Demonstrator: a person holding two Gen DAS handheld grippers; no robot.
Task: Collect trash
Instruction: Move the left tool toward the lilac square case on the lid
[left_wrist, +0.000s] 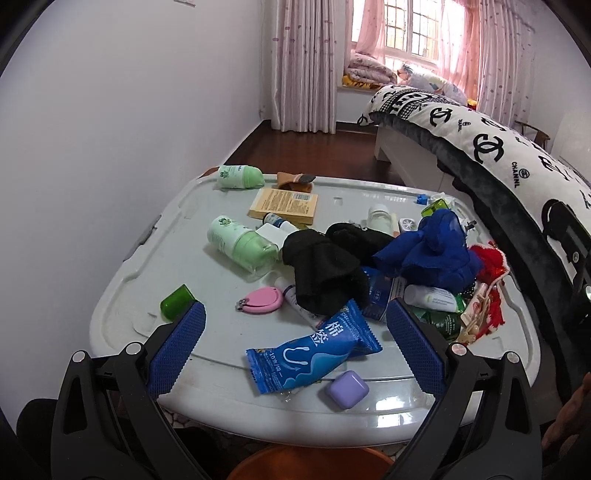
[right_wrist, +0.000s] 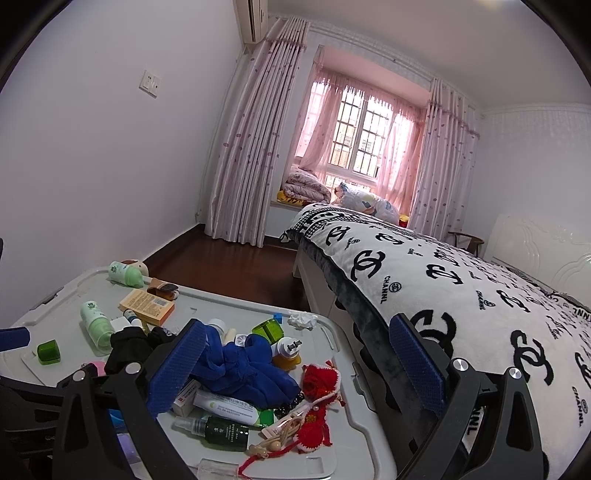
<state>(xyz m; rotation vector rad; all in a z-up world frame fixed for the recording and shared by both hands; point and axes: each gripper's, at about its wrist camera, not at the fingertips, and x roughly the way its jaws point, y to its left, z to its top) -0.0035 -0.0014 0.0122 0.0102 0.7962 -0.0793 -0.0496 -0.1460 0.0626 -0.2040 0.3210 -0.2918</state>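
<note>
The left wrist view shows the left gripper (left_wrist: 295, 343) with fingers wide over a blue wrapper (left_wrist: 314, 354) near on the tabletop (left_wrist: 122, 302), beside a purple case (left_wrist: 349, 389). Only the right wrist view shows crumpled tissue (right_wrist: 302, 319) at the far right edge; the right gripper (right_wrist: 295, 365) is also wide, empty.

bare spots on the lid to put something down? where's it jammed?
Free: the far middle of the grey lid, between the yellow box and the white jar. Also the left strip around the green cap, up to the near green bottle. Crowded: the centre and right, under the black cloth, blue cloth and red knit.
</note>
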